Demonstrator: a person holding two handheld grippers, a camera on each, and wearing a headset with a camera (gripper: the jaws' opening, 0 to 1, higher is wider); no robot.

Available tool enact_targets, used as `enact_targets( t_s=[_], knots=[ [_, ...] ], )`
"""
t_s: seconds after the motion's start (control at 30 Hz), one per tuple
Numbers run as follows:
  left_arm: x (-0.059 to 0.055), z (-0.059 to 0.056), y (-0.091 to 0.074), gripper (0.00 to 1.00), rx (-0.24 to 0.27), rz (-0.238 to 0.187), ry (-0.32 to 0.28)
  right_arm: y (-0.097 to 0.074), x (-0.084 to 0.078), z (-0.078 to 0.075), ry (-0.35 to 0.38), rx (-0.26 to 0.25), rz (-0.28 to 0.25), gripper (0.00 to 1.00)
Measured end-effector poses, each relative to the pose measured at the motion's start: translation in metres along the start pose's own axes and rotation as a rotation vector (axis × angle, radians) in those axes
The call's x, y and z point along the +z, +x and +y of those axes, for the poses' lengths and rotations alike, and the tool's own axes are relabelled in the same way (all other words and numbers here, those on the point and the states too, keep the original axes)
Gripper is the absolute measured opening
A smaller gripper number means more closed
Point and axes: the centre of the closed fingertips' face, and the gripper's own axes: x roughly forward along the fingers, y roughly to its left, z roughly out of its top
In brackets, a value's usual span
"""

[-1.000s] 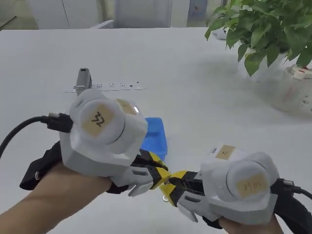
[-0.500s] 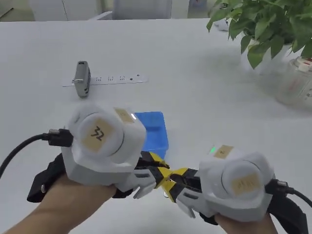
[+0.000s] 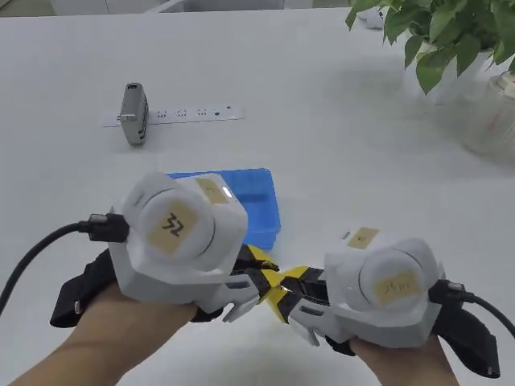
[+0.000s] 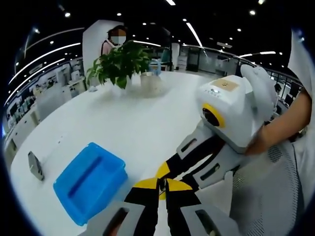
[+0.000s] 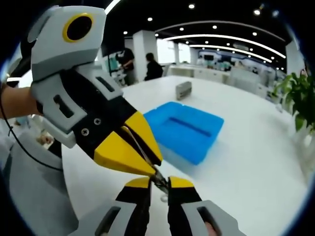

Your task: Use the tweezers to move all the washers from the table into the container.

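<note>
Tweezers (image 5: 160, 181): thin metal strip, lower centre of right gripper view, pinched btw. the yellow tips of L claw (image 5: 150, 166), which enters from the left. Their tip lies btw. the jaws of R claw (image 5: 158, 191); these are almost together, but I cannot tell if they press it. Blue container (image 3: 261, 205) stands on the white counter (image 3: 346, 137), centre of head view, just above both claws. Power strip (image 3: 185, 115) upper left.

Open-plan office: long white desks (image 4: 133, 123), ceiling spotlights (image 5: 192, 6)
</note>
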Motion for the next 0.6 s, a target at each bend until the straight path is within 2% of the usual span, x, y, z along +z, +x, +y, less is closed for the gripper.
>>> enact_targets(
  t_s=[0.6],
  knots=[
    [-0.0084,0.0002,0.0063,0.0,-0.007,0.037,0.016,0.0076,-0.0077,0.0034,0.018,0.02,0.017,0.08]
  ],
)
